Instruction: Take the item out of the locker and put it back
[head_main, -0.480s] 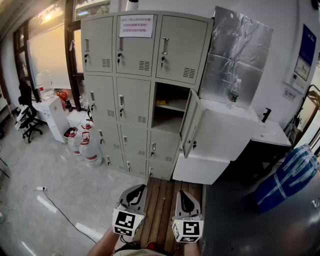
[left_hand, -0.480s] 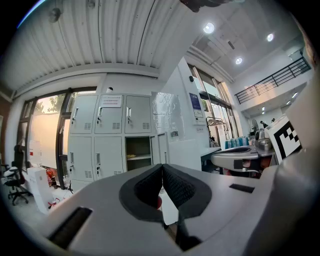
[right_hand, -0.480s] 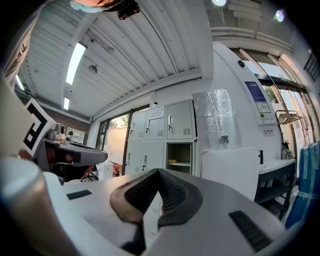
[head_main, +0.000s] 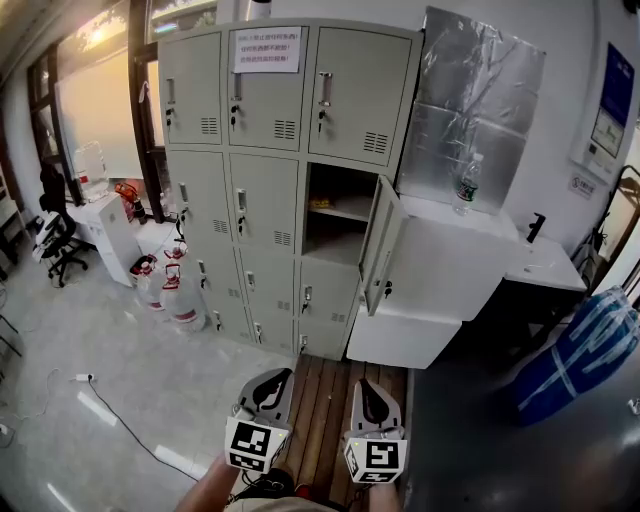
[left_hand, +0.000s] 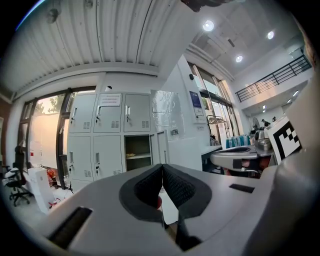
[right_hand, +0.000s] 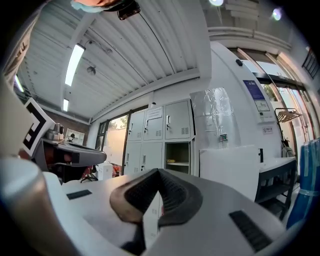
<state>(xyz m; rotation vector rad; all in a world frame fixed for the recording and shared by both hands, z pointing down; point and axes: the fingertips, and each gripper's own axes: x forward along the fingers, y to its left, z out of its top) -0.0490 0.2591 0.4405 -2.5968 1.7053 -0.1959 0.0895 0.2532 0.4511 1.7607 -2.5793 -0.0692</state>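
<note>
A grey bank of lockers (head_main: 265, 180) stands ahead. One compartment (head_main: 338, 215) is open, its door (head_main: 381, 245) swung out to the right. A small yellowish item (head_main: 322, 205) lies on its shelf; it also shows in the left gripper view as the item (left_hand: 131, 155) and in the right gripper view as the item (right_hand: 172, 161). My left gripper (head_main: 268, 392) and right gripper (head_main: 368, 396) are held low, side by side, well short of the lockers. The left gripper (left_hand: 161, 169) and the right gripper (right_hand: 158, 173) both have their jaws closed together with nothing between them.
A wooden pallet (head_main: 328, 400) lies on the floor before the lockers. Right of them is a white cabinet (head_main: 440, 270) with a water bottle (head_main: 467, 187) on top. Water jugs (head_main: 172, 290) stand at the left, a blue bag (head_main: 585, 350) at the right, and a cable (head_main: 120, 425) crosses the floor.
The head view has shifted very slightly. Both grippers stay where they were, and the locker door has not moved.
</note>
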